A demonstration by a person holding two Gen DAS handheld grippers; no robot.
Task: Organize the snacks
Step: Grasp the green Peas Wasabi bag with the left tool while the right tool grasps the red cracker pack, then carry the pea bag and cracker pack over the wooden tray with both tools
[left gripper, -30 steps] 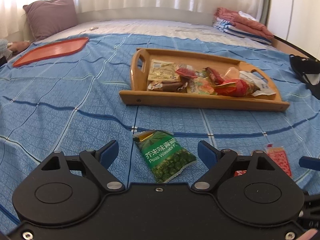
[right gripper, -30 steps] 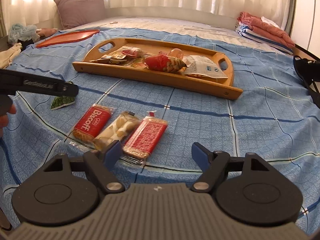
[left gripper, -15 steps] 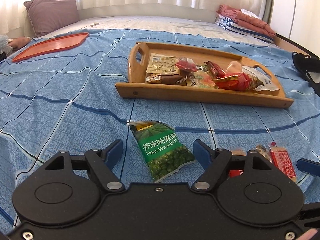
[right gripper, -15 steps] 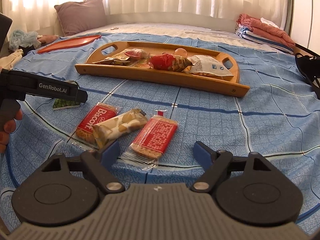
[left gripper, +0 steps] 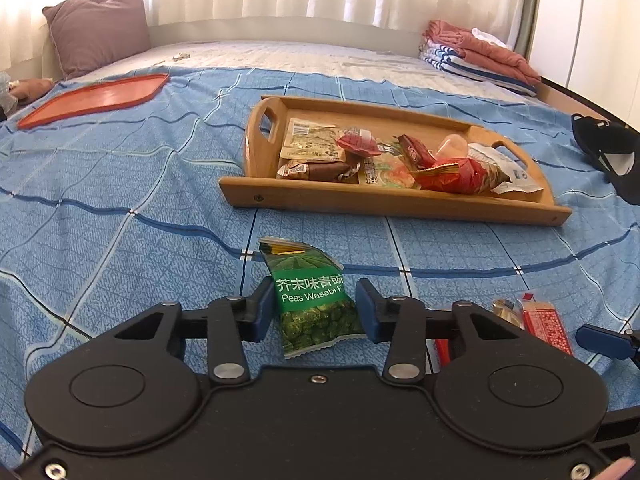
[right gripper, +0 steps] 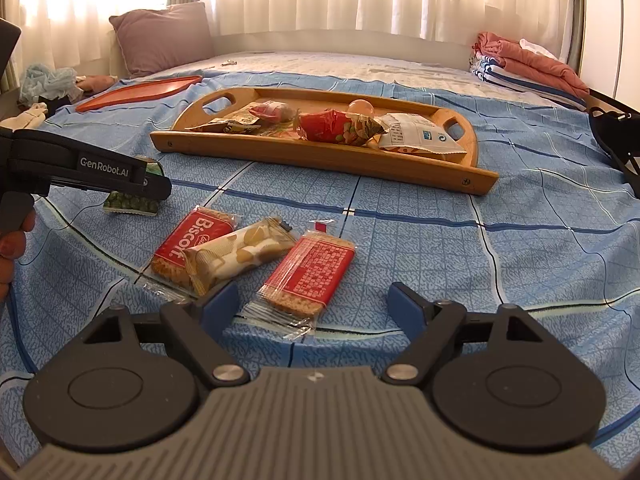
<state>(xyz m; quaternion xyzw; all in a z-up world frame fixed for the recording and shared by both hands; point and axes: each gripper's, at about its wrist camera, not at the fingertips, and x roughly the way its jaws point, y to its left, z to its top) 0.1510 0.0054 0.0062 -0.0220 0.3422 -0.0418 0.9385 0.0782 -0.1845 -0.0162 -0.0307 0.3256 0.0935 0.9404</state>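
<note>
Our left claw (left gripper: 316, 312) is closing on the green wasabi pea packet (left gripper: 310, 300) lying between its pads on the bed, our right claw (right gripper: 314, 306) gapes empty just behind the red biscuit pack (right gripper: 310, 272), and we judge the slick foil may squirt out.

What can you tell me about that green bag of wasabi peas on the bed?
The green foil wasabi-pea packet is a small glossy pouch with white lettering, a gold-edged crimped top and printed peas at the bottom. It looks sealed and lies flat on the blue checked bedspread, short of the wooden tray. The left gripper is closing around its middle, blue pads at both edges.
</note>
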